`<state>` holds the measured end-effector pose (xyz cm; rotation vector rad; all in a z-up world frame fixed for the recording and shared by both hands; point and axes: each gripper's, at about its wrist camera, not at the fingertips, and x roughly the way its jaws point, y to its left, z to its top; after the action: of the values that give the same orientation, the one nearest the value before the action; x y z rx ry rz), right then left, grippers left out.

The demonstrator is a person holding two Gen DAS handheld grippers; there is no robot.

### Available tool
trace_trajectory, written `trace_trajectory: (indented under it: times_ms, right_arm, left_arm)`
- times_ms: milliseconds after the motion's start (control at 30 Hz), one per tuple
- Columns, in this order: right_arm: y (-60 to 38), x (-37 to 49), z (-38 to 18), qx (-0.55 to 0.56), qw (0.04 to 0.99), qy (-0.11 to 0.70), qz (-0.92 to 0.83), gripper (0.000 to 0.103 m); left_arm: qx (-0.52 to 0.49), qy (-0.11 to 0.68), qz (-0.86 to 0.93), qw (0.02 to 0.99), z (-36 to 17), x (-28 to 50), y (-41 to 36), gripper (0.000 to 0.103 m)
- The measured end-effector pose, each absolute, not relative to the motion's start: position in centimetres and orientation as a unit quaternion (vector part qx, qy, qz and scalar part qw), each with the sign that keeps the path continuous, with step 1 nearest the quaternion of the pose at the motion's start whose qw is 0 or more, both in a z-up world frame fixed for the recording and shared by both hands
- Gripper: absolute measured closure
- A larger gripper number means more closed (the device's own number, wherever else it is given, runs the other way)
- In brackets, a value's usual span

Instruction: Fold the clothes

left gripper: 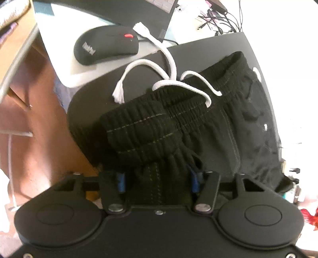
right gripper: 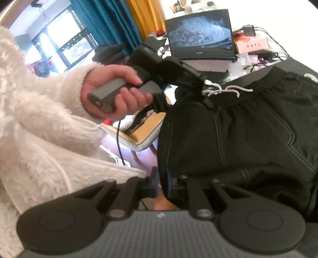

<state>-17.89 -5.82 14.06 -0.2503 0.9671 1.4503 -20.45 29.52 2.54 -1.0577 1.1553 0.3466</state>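
Observation:
Black trousers (left gripper: 214, 127) with pale stitching and a white drawstring (left gripper: 171, 65) lie on a black tabletop (left gripper: 198, 51). In the left wrist view the ribbed waistband (left gripper: 143, 135) is bunched up between the blue pads (left gripper: 195, 181) of my left gripper (left gripper: 158, 181), which is shut on it. From the right wrist view, a hand (right gripper: 111, 93) holds that left gripper (right gripper: 207, 99) at the waistband beside the drawstring (right gripper: 228, 89). My right gripper (right gripper: 163, 185) is shut on the trousers' (right gripper: 248, 139) near left edge, and its fingers stand almost together with a thin fold of cloth between them.
A black mouse (left gripper: 106, 46) sits on a pale pad just beyond the trousers, with a laptop (right gripper: 199, 33) and tangled cables (left gripper: 222, 17) behind. A fluffy white sleeve (right gripper: 39, 119) fills the left of the right wrist view. A wooden chair (right gripper: 143, 135) stands below the table edge.

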Motion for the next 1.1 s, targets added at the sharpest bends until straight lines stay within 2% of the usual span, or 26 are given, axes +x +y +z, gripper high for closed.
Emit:
trace_trajectory:
  times_ms: [33,67,100,133,200,300,467,600,700,733,767,867,1000,1100]
  right_arm:
    - [-5.9,-17.9,14.2,-0.108,0.641,0.421,0.633,0.091]
    - [-6.0,-18.0,14.5,-0.108,0.65,0.415,0.628,0.083]
    - [-6.1,-18.0,14.8,-0.109,0.661,0.409,0.619,0.074]
    - [-6.3,-18.1,15.0,-0.114,0.675,0.404,0.607,0.056]
    - [-7.5,-18.6,15.4,-0.132,0.698,0.394,0.584,0.046]
    - [-10.9,-18.5,14.9,-0.122,0.734,0.413,0.526,0.046]
    - [-16.6,-19.0,13.6,-0.031,0.787,0.457,0.413,0.046]
    - [-19.6,-18.3,13.0,0.125,0.829,0.446,0.314,0.039]
    - [-21.0,-16.9,13.0,0.214,0.853,0.425,0.214,0.039]
    - [-21.5,-16.5,13.1,0.24,0.859,0.416,0.177,0.039]
    - [-22.2,-16.2,13.2,0.265,0.862,0.407,0.144,0.039]
    - [-25.4,-16.1,13.8,0.31,0.87,0.38,0.054,0.039]
    - [-28.9,-16.5,13.4,0.351,0.853,0.384,-0.039,0.039]
    - [-30.2,-17.6,12.0,0.401,0.825,0.394,-0.063,0.039]
  left_arm:
    - [-0.48,0.515,0.147,0.695,2.6,-20.7,29.7,0.063]
    - [-0.482,0.513,0.141,0.696,2.7,-21.0,29.8,0.069]
    - [-0.483,0.511,0.135,0.698,2.7,-21.3,29.9,0.073]
    - [-0.486,0.508,0.129,0.7,2.8,-21.7,30.0,0.074]
    - [-0.488,0.501,0.124,0.703,2.8,-22.5,30.3,0.077]
    - [-0.489,0.497,0.119,0.707,2.7,-22.9,30.5,0.079]
    - [-0.475,0.495,0.096,0.721,2.9,-22.9,30.4,0.081]
    - [-0.456,0.502,0.082,0.731,3.0,-22.6,30.2,0.08]
    - [-0.45,0.517,0.079,0.724,2.7,-22.7,30.3,0.062]
    - [-0.447,0.522,0.077,0.722,2.6,-22.8,30.2,0.045]
    - [-0.443,0.524,0.071,0.723,2.6,-22.9,30.1,0.035]
    - [-0.418,0.535,0.047,0.732,2.6,-23.4,28.8,0.03]
    - [-0.419,0.56,0.013,0.715,1.3,-23.7,27.3,0.029]
    - [-0.424,0.57,-0.009,0.704,0.7,-23.6,26.7,0.038]
